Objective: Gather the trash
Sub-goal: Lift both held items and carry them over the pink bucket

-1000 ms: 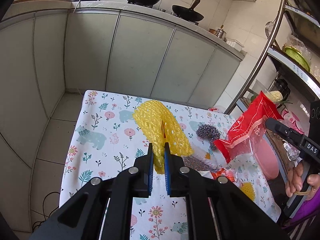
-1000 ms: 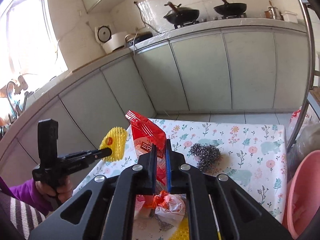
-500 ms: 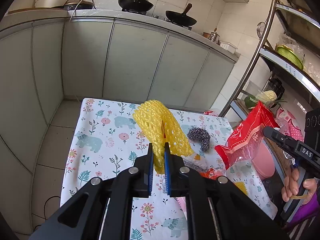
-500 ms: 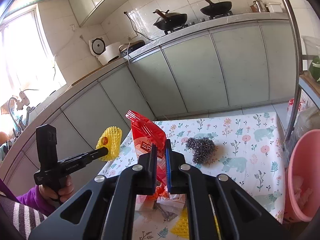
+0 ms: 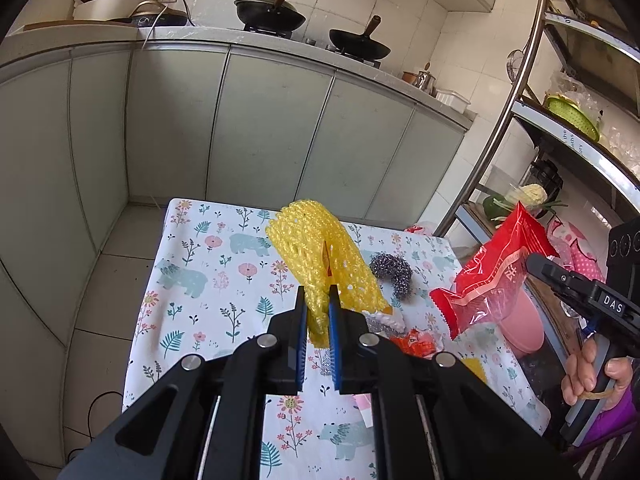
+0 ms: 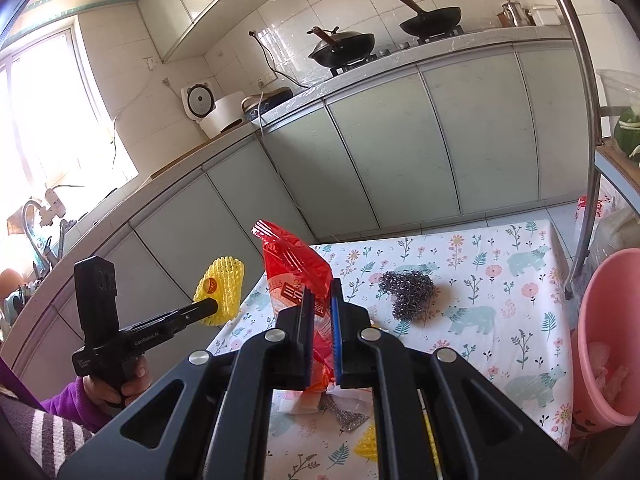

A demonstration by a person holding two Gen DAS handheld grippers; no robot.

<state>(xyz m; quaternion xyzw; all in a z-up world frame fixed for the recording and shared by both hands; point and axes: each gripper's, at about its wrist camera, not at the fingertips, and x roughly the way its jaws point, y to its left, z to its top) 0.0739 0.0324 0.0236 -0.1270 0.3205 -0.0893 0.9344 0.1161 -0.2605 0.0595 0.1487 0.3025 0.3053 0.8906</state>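
Both grippers are higher above the table (image 5: 192, 280) than a second ago, so more of the floral cloth shows beneath them. On the left, the left gripper (image 5: 318, 312) keeps its fingers pinched on the yellow foam net (image 5: 320, 252), held up in the air. To the right, the right gripper (image 6: 320, 308) stays clamped on the red snack bag (image 6: 294, 268), also aloft. The steel scourer (image 6: 408, 294) lies unmoved on the far cloth; the pink bin (image 6: 600, 320) stands at the table's right edge.
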